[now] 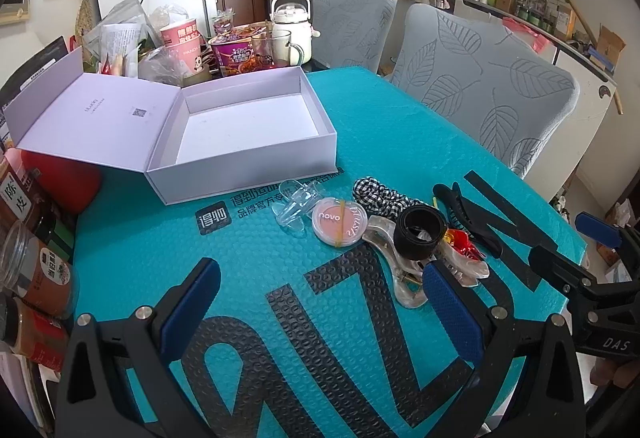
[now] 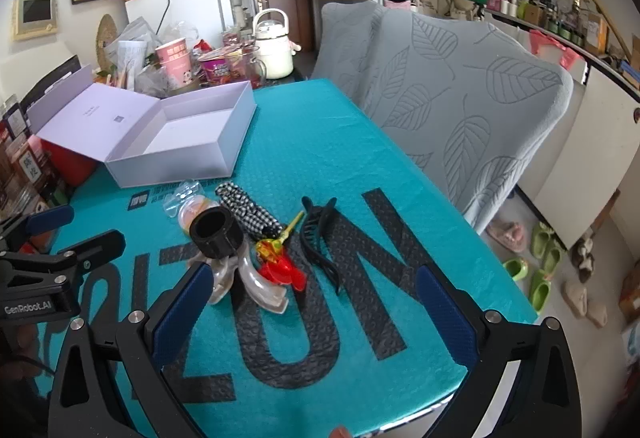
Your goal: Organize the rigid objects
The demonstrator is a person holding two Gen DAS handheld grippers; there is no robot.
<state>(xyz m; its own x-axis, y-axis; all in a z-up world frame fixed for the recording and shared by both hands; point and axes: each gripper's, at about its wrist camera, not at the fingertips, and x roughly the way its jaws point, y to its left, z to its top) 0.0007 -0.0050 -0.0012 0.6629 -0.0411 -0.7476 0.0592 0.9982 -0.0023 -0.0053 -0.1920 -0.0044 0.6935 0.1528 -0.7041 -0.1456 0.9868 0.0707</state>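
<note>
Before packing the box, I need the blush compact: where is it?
Left wrist view, centre: the blush compact lies on the teal mat between the clear clip and black ring.

Open box (image 1: 248, 126) behind clutter row; compact (image 1: 338, 223) left, ring (image 1: 420, 238) on clip (image 1: 384, 250), claw clip (image 2: 318, 238) right.

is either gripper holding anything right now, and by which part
Nothing is held. The left gripper and the right gripper both stand open with only the teal bubble mat between their blue pads; the small items lie loose ahead of them.
</note>
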